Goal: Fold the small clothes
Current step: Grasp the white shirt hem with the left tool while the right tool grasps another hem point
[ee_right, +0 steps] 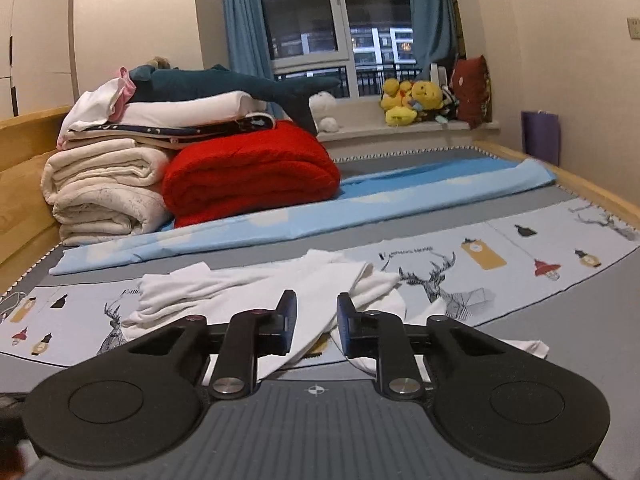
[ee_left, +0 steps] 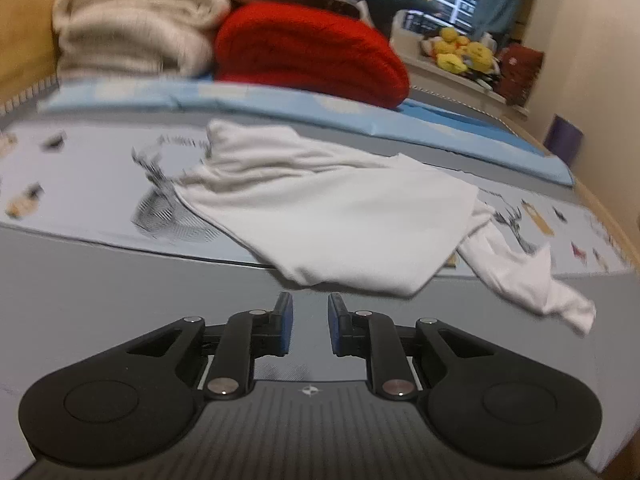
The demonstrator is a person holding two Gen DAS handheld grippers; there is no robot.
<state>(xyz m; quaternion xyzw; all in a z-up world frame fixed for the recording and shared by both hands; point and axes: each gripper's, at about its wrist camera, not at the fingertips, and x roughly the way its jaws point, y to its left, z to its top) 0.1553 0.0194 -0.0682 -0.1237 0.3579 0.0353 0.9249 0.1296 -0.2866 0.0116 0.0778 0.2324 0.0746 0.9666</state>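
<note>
A small white garment (ee_left: 332, 208) lies crumpled on the bed's printed grey sheet (ee_left: 80, 176), with one part trailing to the right. My left gripper (ee_left: 310, 312) is open and empty, just short of the garment's near edge. In the right wrist view the same white garment (ee_right: 240, 288) lies spread across the deer-print sheet (ee_right: 500, 264). My right gripper (ee_right: 317, 312) is open, low over the garment's near edge, with cloth showing between and behind its fingers; nothing is clamped.
A folded red blanket (ee_right: 252, 172) and a stack of cream bedding (ee_right: 104, 188) stand at the back left. A blue sheet (ee_right: 360, 204) runs across the bed. Wooden bed rails (ee_right: 592, 188) border the sides. Plush toys (ee_right: 412, 100) sit on the windowsill.
</note>
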